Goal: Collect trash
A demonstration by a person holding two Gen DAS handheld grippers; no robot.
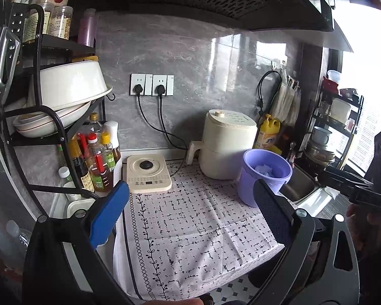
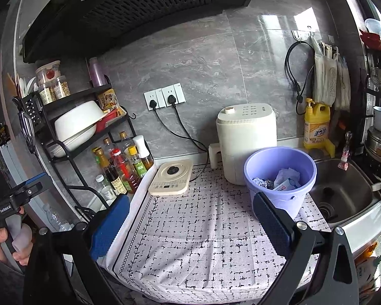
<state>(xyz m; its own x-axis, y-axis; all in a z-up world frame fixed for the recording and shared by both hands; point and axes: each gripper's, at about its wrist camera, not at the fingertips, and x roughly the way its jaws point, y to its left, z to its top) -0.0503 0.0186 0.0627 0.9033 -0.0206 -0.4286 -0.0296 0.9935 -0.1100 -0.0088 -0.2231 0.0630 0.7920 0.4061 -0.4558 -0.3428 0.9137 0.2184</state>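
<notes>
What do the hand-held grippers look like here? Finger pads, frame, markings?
Both are alike: the left hand-held gripper and the right hand-held gripper have black angular frames with silver bolts and blue textured finger pads. Seen from the right wrist camera, the left unit's black handle carries small white lettering, too small to read surely. No cables are visible. No sleeve is clearly visible.

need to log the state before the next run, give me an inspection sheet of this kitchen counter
surface: patterned cloth covers the counter, no loose trash seen on it
job's things: purple bucket at the cloth's right edge beside the sink, holding crumpled foil, tissue and a packet
clutter: induction cooker, white appliance, sauce bottles, dish rack, yellow detergent bottle
grippers: left gripper open, empty; right gripper open, empty
cables: two black cords plugged into wall sockets
surroundings: range hood overhead
</notes>
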